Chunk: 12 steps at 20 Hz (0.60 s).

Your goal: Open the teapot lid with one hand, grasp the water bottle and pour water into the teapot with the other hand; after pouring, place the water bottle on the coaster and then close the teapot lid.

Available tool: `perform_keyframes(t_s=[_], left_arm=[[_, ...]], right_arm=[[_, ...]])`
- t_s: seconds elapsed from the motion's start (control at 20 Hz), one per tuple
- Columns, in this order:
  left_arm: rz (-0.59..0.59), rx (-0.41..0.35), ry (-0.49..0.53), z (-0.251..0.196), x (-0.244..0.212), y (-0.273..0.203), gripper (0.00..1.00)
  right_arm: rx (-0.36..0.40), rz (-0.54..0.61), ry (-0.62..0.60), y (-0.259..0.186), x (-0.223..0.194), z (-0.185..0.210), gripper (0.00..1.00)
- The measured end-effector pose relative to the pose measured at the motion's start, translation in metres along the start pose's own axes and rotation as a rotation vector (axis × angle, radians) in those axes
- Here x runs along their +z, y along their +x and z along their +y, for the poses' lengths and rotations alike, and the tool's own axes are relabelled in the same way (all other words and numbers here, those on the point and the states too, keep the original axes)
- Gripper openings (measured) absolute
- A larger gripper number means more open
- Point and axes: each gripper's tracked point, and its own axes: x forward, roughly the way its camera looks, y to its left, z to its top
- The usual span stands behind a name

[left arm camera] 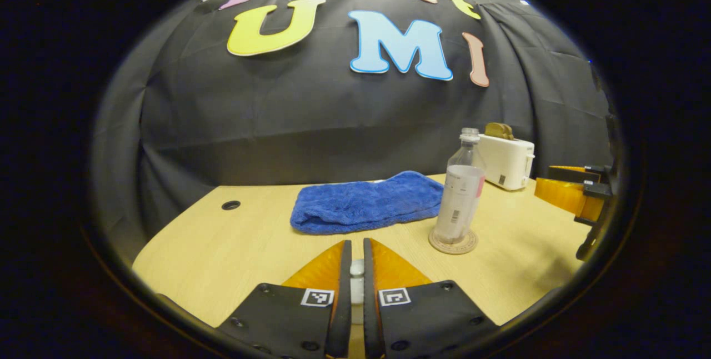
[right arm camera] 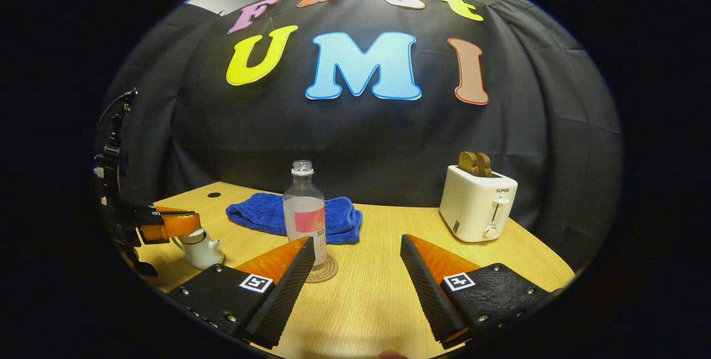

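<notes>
The clear water bottle, uncapped, stands upright on a round coaster in front of the blue towel. In the right gripper view the small white teapot sits at the table's left. My left gripper is at its top, holding the lid against the pot. In the left gripper view my left gripper is shut on a small white knob, the teapot lid. My right gripper is open and holds nothing, a short way in front of the bottle, which stands just behind its left finger. The right gripper also appears at the right edge of the left gripper view.
A folded blue towel lies behind the bottle. A white toaster with toast in it stands at the back right. The wooden table has a cable hole near its far left corner.
</notes>
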Motion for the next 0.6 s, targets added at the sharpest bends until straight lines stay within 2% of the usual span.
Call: perform_keyframes(t_s=[0.45,0.5,0.6], left_arm=[[0.007,0.024,-0.010,0.0041,-0.0056,0.0036,0.17],[0.007,0.016,-0.015,0.0014,-0.0061,0.0046,0.22],[-0.006,0.020,-0.013,0.0022,0.0014,-0.0025,0.23]], right_arm=[[0.007,0.000,0.012,0.0015,-0.0029,-0.0011,0.96],[0.008,0.003,0.012,0.0016,-0.0034,-0.0005,0.96],[0.011,0.003,0.018,0.0008,-0.0038,0.0009,0.96]])
